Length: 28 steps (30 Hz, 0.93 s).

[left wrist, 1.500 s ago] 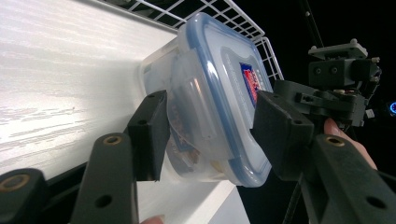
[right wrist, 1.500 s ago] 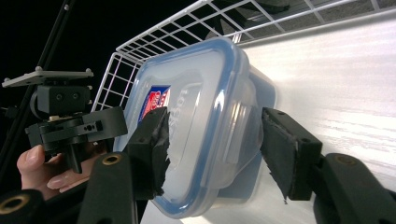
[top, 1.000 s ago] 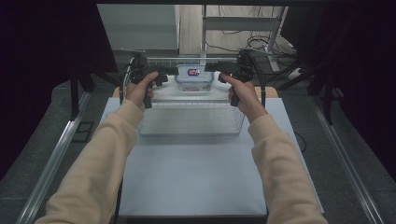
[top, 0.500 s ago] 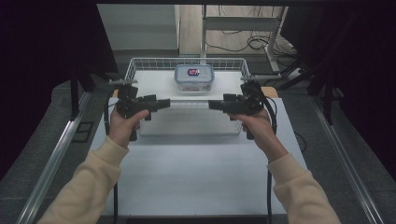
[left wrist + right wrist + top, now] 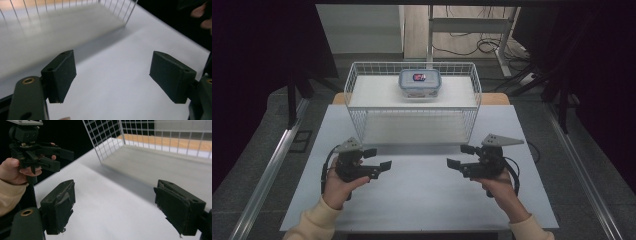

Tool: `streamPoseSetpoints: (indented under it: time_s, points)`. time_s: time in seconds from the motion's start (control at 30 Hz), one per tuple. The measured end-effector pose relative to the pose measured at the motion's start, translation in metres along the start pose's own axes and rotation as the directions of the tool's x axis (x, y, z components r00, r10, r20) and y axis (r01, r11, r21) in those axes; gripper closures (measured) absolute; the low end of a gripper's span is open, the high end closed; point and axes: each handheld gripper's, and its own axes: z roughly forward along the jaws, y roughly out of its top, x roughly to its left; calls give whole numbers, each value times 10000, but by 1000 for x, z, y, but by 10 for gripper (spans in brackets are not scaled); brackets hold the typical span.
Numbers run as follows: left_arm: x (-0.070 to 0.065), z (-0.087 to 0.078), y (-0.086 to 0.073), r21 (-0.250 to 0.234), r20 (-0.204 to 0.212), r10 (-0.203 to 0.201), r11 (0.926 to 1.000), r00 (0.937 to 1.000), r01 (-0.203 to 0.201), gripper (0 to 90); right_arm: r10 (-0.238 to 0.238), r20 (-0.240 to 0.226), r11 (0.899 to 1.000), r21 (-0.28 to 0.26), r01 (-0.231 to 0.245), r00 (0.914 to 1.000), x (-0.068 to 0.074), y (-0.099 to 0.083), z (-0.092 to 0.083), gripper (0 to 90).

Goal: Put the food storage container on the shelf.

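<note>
**Holding two grippers over the worktop in front of a wire basket**

Facing each other across the near half of the worktop (image 5: 422, 200), the left gripper (image 5: 378, 159) and the right gripper (image 5: 460, 156) are hovering well apart, each pointing inward toward the other. In the high view, the person's left hand (image 5: 339, 185) is gripping the left gripper from below, and the right hand (image 5: 502, 185) is doing the same on the other side; cream sleeves are entering from the bottom edge. A grey three-cornered plate is sitting on top of each gripper.

The jaws of the left gripper are standing apart with nothing between them, though they have just been closing a little; in the left gripper view only bare worktop is lying beyond them. The jaws of the right gripper are likewise standing wide apart and holding nothing, and their pads (image 5: 61, 207) are looking frayed at the edges. In the right gripper view the left gripper is appearing at upper left, held in the person's hand.

The white wire basket (image 5: 412, 125) is resting on the far half of the worktop, beyond both grippers and touched by neither. A lidded clear container (image 5: 419, 83) with a blue rim and a red label is sitting behind the basket's rear wall; whether it lies in the basket or just past it cannot be told.
</note>
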Motion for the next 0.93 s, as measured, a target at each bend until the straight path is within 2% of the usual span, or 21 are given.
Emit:
streamPoseSetpoints:
  time_s: [0.13, 0.17, 0.2, 0.3, 0.4, 0.47, 0.67, 0.93]
  points:
    - [-1, 11, -23, 557, -390, 234, 9982, 9990, -212, 209, -297, 523, 9991, 302, 281, 9982, 2, -31, -5, 173]
    - [-2, 13, -29, 855, -465, 345, 9959, 9983, -304, 216, -321, 529, 9990, 322, 305, 9981, 1, -37, -6, 174]
    - [-3, 14, -32, 872, -547, 395, 9956, 9977, -346, 211, -495, 384, 9984, 306, 483, 9980, 0, -48, -8, 174]
    - [-4, 13, -38, 852, -604, 400, 9958, 9974, -347, 219, -1151, 783, 9908, 799, 1088, 9903, -1, -68, -10, 174]
    - [-6, 13, -41, 827, -825, 572, 9953, 9949, -503, 218, -1044, 954, 9881, 1226, 924, 9899, -5, -81, -6, 173]
    - [-7, 12, -44, 766, -776, 531, 9959, 9956, -471, 219, -1024, 1025, 9852, 1477, 866, 9895, -8, -86, -3, 173]
    - [-8, 13, -51, 770, -870, 674, 9952, 9939, -608, 222, -985, 1197, 9837, 1617, 784, 9879, -14, -87, 0, 176]
    - [-8, 14, -52, 741, -1081, 758, 9949, 9912, -680, 221, -969, 1231, 9865, 1436, 789, 9876, -15, -87, -3, 172]
